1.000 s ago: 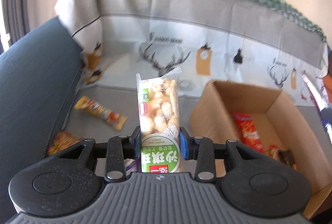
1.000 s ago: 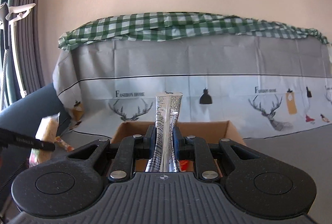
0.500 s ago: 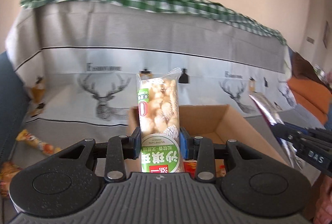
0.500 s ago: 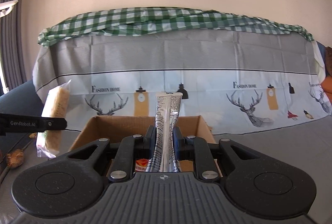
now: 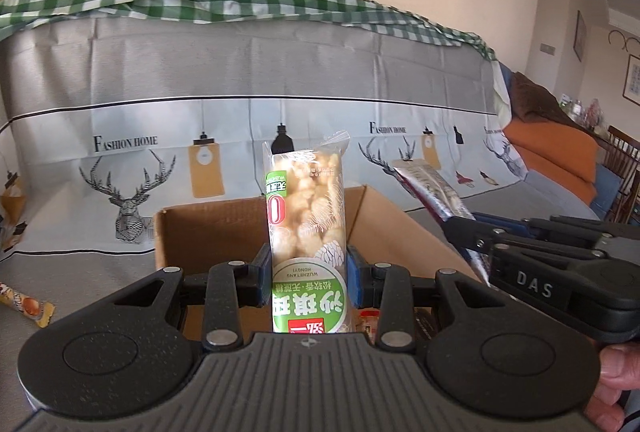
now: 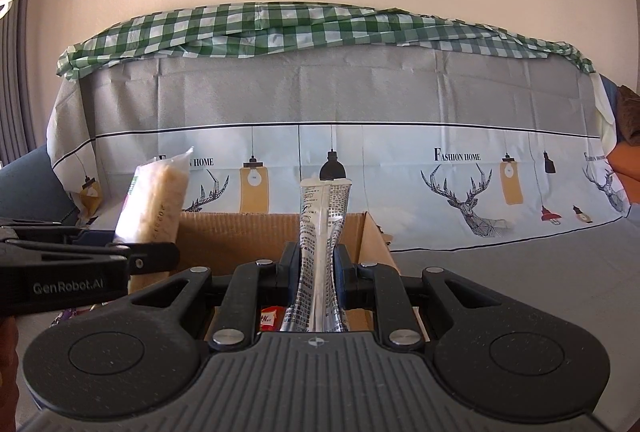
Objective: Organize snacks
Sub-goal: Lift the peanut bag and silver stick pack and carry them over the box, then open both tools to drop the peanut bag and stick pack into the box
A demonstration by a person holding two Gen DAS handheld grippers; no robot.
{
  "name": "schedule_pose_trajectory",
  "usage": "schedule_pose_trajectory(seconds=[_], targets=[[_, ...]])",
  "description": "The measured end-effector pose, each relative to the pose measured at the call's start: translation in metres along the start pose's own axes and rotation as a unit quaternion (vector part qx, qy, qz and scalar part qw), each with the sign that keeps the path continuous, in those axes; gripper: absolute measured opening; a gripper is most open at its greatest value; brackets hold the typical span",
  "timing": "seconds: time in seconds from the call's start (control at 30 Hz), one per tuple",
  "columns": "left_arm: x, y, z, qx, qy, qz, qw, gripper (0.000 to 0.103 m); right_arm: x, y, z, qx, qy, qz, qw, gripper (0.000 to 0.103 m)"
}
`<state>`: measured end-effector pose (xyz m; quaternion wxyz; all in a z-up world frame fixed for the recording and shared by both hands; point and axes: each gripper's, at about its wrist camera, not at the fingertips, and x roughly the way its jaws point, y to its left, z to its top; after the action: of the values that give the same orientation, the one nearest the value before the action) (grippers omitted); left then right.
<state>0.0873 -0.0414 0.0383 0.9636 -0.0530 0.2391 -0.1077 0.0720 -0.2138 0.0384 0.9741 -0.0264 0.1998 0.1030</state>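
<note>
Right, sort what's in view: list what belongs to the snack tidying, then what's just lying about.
Part of the job:
- puffed snack pack in the left hand-held gripper
- silver snack packet in the right hand-held gripper
- cardboard box
- loose orange snack bar

Just lying about:
- deer-print cover
- green checked cloth
- orange cushion

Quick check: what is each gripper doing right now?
Left gripper: shut on the puffed snack bar.
Right gripper: shut on the silver snack packet.
</note>
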Motion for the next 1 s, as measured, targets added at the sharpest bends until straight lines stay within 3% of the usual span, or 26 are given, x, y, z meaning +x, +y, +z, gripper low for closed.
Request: schedule_pose_trajectory(seconds=[1.0], targets=[[-0.0039,-0.0001,0.0015,-0.009,-0.014,-0.011,0.9998,0.04,0.0027,-0.0011,0.0004,0.002,0.004,-0.001,1.0,0.019]])
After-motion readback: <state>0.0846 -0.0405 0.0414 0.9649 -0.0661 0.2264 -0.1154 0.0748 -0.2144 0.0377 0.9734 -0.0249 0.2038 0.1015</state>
